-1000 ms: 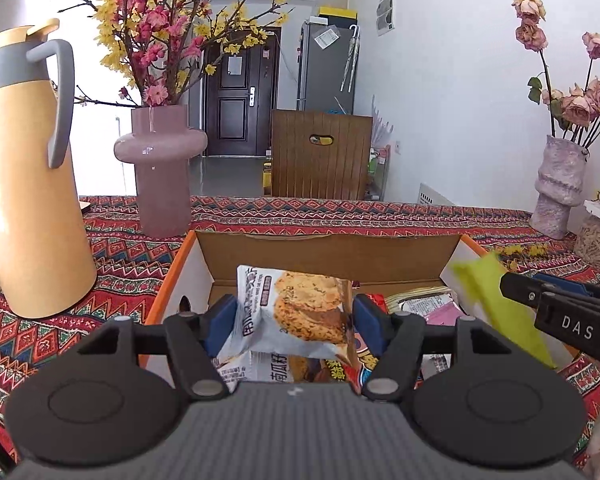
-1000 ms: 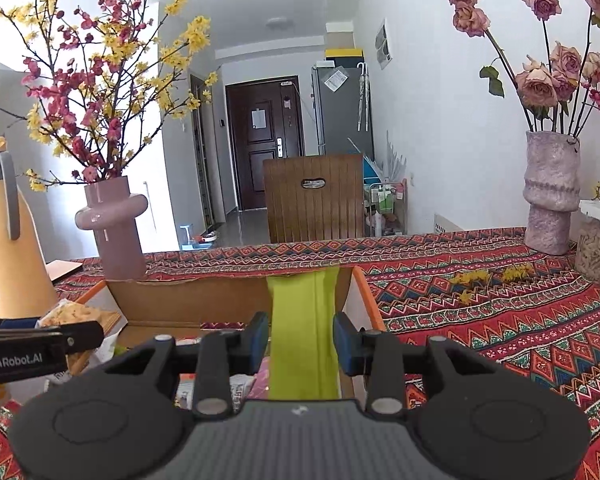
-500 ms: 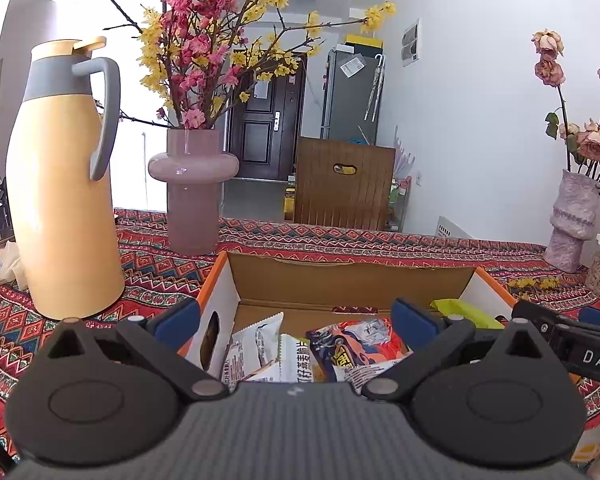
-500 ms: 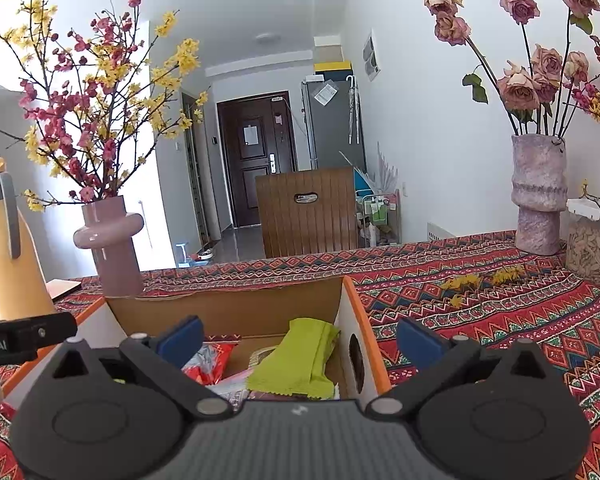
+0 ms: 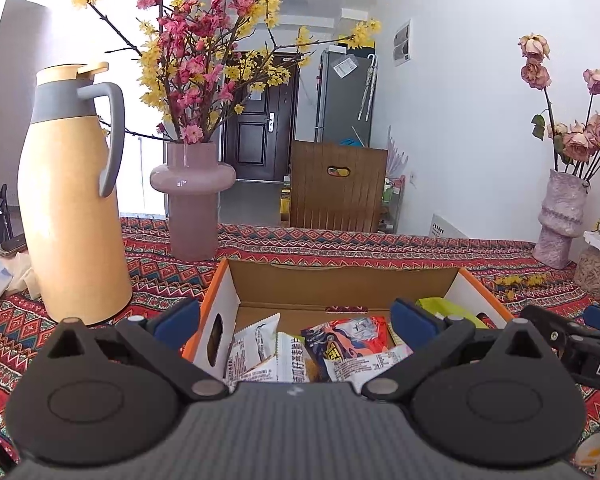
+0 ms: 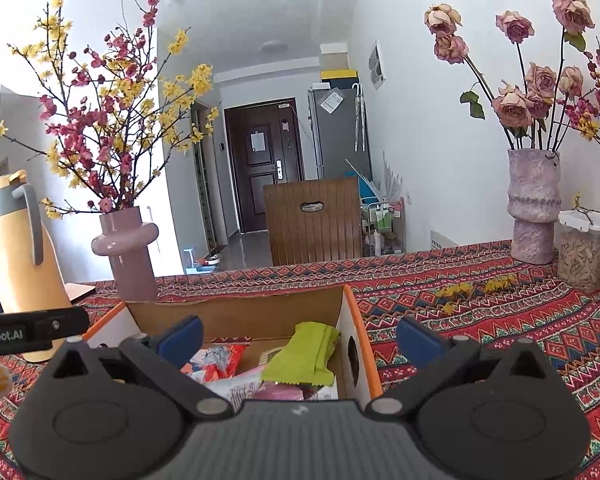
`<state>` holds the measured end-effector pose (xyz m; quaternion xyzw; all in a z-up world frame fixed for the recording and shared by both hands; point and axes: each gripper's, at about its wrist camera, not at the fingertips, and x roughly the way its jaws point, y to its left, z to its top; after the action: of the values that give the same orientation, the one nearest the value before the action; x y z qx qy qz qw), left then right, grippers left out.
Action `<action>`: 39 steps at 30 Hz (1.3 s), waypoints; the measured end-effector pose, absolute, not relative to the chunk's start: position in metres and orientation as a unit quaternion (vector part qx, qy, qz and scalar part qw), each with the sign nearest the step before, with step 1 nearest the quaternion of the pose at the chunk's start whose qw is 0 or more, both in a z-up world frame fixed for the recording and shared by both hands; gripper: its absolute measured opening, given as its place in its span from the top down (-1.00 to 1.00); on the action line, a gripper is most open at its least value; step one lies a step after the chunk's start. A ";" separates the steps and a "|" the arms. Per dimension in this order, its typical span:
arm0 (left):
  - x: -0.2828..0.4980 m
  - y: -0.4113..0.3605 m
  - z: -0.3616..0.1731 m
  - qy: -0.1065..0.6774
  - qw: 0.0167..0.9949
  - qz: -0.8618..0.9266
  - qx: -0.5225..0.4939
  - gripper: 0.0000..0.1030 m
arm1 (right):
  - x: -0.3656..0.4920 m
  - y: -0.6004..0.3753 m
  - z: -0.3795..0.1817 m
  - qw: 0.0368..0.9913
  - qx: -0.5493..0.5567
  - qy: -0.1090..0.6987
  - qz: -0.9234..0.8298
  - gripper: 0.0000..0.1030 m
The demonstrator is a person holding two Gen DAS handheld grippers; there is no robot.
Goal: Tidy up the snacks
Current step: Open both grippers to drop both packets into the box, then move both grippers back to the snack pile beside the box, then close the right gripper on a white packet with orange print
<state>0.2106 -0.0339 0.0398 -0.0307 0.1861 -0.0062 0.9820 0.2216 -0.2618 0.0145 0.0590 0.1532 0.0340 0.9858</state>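
We note the cardboard box (image 5: 340, 280) with orange-edged side walls sitting on the patterned tablecloth (image 6: 480, 320), open at the top and holding the snacks. Inside it, from the left wrist view, we see a white cookie packet (image 5: 256, 344) leaning near the left wall, a white packet with dark print (image 5: 290, 356) beside it, and an orange packet with a cartoon figure (image 5: 352, 340) toward the middle. The green packet (image 6: 308, 354) lies against the right wall, resting on top of a pink wrapper (image 6: 280, 392). The left gripper (image 5: 296, 320) has its jaws spread wide with nothing between the blue pads; the right gripper (image 6: 300, 338) likewise stands wide and empty above the box's right half. Compared with 1 second earlier: the left gripper then pinched the white cookie packet above the box, and the right gripper pinched the green packet upright; both packets now lie released inside the box, and both grippers have drawn back and slightly up. Outward from the box, we record a yellow thermos jug (image 5: 72, 200) at left, a pink vase (image 5: 192, 196) with red and yellow blossom branches behind the box, a mottled vase (image 6: 534, 208) holding dried roses at right, and a lidded clear container (image 6: 584, 252) of pale seeds beside it.
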 end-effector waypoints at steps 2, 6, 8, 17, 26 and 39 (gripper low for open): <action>0.203 -0.031 0.038 0.194 0.980 -0.010 -0.029 -1.00 | 0.212 -0.263 0.012 0.984 0.053 0.165 0.033 -1.00; 0.188 -0.023 0.029 0.211 0.977 -0.012 -0.019 -1.00 | 0.194 -0.266 0.004 0.980 0.046 0.191 0.029 -1.00; 0.183 -0.018 0.023 0.223 0.975 -0.010 -0.015 -1.00 | 0.186 -0.268 -0.002 0.977 0.046 0.207 0.028 -1.00; 0.167 0.003 -0.012 0.275 0.961 -0.002 -0.010 -1.00 | 0.171 -0.272 -0.037 0.960 0.033 0.278 0.018 -1.00; 0.170 0.009 -0.034 0.293 0.956 -0.010 -0.021 -1.00 | 0.192 -0.264 -0.055 0.945 0.001 0.328 0.012 -1.00; 0.173 0.011 -0.038 0.301 0.953 -0.018 -0.033 -1.00 | 0.218 -0.266 -0.068 0.929 0.002 0.369 0.012 -0.92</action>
<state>0.1734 0.0114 -0.0381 -0.0333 0.3014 -0.0176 0.9528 0.2180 -0.2664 -0.0683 0.0023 0.3689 0.0117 0.9294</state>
